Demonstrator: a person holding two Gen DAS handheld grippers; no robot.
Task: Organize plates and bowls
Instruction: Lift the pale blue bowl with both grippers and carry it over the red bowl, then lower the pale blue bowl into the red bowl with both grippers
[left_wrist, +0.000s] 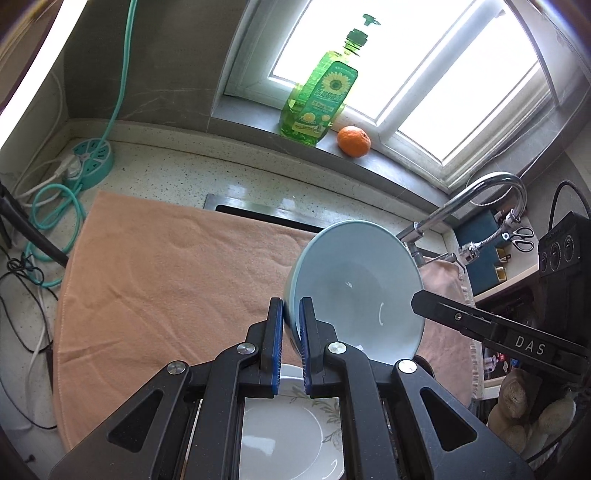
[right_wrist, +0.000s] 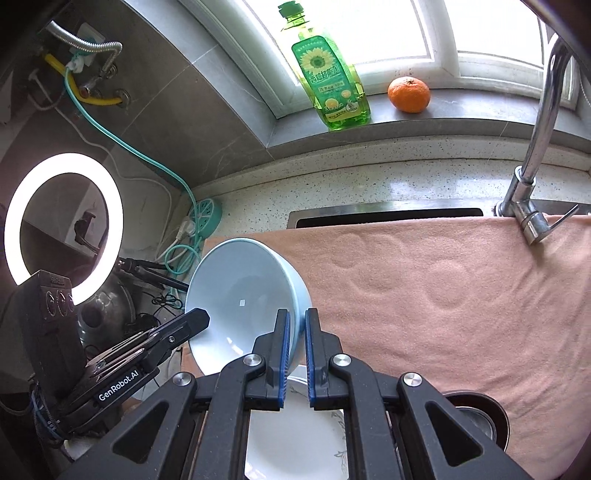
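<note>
**Above the white plate, a bowl pinched from both sides**

Over the peach towel (right_wrist: 443, 295) on the tabletop, the pale blue bowl (left_wrist: 354, 284) hangs tilted. The left tool (left_wrist: 291, 343) clamps one rim edge and the right tool (right_wrist: 297, 354) the opposite. The white plate (right_wrist: 295, 435) lies directly beneath, toward the near edge, equally close to either hand.
</note>
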